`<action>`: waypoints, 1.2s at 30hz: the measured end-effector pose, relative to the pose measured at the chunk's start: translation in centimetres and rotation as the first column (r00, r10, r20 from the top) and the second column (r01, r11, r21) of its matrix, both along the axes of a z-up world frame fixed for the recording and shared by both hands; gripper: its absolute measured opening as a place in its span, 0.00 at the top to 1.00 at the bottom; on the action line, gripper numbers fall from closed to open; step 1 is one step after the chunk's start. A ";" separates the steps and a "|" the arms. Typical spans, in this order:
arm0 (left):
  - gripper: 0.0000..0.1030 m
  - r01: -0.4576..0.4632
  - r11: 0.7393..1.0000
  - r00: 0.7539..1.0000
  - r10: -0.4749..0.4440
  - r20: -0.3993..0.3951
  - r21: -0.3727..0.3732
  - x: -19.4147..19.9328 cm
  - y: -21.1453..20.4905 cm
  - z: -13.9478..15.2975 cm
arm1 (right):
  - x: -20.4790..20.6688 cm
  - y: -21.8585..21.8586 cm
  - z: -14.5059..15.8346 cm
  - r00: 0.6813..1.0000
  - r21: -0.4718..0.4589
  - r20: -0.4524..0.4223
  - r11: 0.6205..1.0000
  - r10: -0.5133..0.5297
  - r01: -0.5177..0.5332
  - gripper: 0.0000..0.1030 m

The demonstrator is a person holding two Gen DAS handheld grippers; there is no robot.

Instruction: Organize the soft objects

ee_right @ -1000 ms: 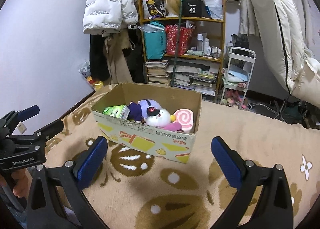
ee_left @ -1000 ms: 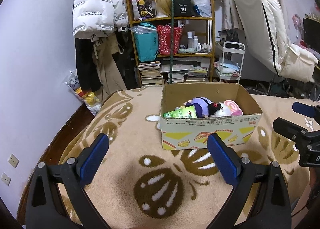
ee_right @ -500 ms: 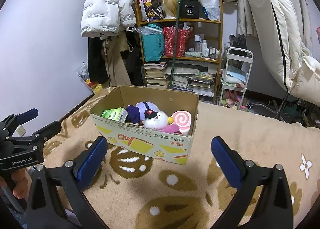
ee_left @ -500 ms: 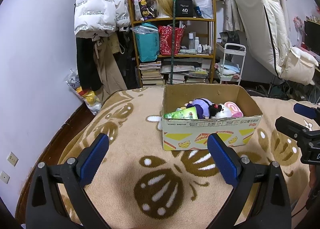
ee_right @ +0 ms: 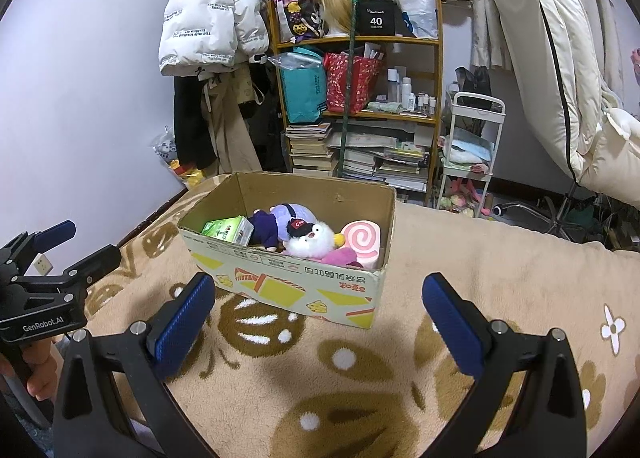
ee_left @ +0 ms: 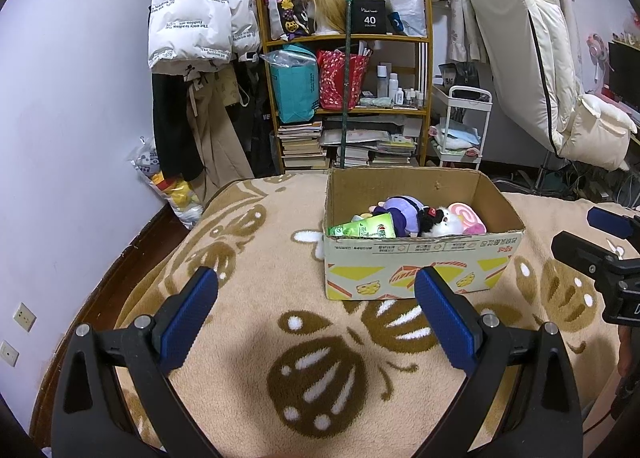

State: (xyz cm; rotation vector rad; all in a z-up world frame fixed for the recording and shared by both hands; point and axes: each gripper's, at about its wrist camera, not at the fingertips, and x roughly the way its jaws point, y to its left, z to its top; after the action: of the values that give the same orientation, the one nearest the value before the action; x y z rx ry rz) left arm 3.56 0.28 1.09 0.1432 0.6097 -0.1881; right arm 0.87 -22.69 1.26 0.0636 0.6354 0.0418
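A soft tan blanket (ee_left: 256, 250) with brown and white shapes covers the bed. One open cardboard box (ee_left: 420, 262) sits right on it. The box stands flat, near the middle of the blanket.

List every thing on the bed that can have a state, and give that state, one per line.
cardboard box: open at the top, upright on the blanket, holding toys
green carton plush: in the box, at its left end
purple plush: lying in the box
white plush with black cap: lying in the box
pink swirl plush: in the box, at its right end
left gripper: open, empty
right gripper: open, empty
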 end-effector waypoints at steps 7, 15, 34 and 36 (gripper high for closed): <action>0.05 0.000 1.000 1.000 0.000 -0.003 -0.001 0.1 0.0 -0.1 | 0.0 -0.1 0.0 1.000 0.001 0.000 1.000 0.000 0.000 0.00; 0.05 0.001 1.000 1.000 -0.001 -0.005 -0.001 0.1 -0.1 -0.1 | 0.0 -0.2 0.0 1.000 0.002 0.000 1.000 -0.001 0.001 0.00; 0.05 0.000 1.000 1.000 0.000 -0.005 -0.003 0.1 -0.1 0.0 | 0.0 -0.4 0.1 1.000 0.005 -0.002 1.000 -0.001 0.001 0.00; 0.05 -0.001 1.000 1.000 0.001 -0.005 -0.003 0.1 -0.1 0.0 | 0.0 -0.4 0.1 1.000 0.004 -0.002 1.000 0.000 0.000 0.00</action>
State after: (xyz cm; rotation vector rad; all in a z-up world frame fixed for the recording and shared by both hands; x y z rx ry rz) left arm 3.68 0.22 1.06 0.1400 0.6144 -0.1885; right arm 0.91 -23.04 1.32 0.0676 0.6371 0.0430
